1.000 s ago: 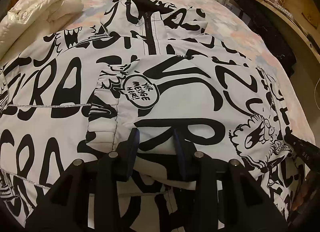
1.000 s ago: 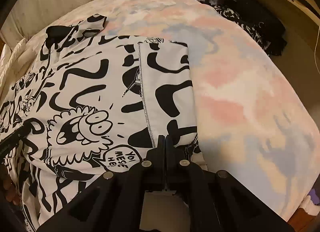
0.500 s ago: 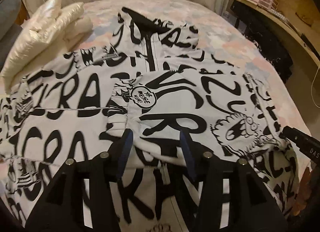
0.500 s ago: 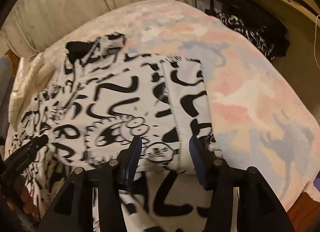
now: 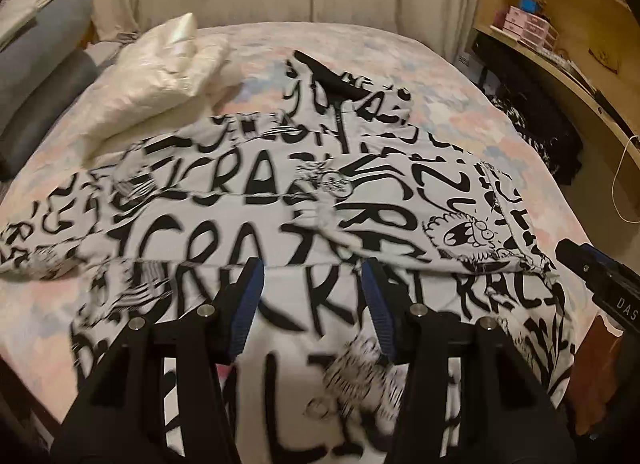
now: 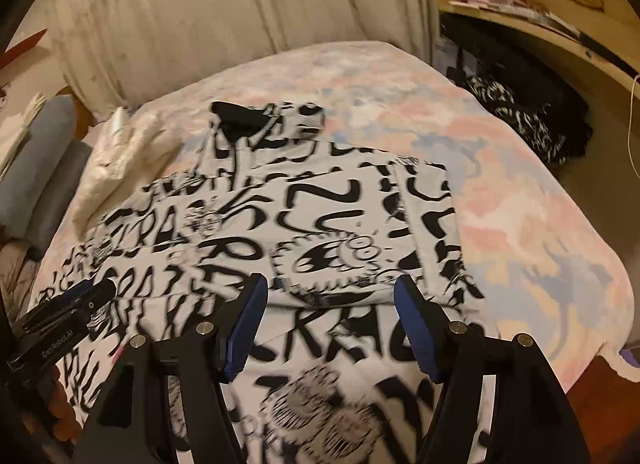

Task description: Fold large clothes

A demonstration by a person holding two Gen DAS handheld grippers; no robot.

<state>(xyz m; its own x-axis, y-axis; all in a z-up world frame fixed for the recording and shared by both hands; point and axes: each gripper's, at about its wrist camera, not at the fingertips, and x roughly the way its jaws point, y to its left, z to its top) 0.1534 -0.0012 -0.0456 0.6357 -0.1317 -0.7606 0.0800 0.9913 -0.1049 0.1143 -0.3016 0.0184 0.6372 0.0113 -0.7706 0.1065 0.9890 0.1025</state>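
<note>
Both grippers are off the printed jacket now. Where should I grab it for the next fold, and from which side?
Judging by how the jacket lies, take the loose sleeve end spread at its left. It lies flat on the bedspread, clear of the cream garment, so come in low from the left edge and slip one finger beneath.

Both wrist views angled down; share jacket (image 5: 320,200).

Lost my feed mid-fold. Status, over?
Left gripper and right gripper open, empty, above jacket. Fold lies flat on bed. White garment alongside.
</note>
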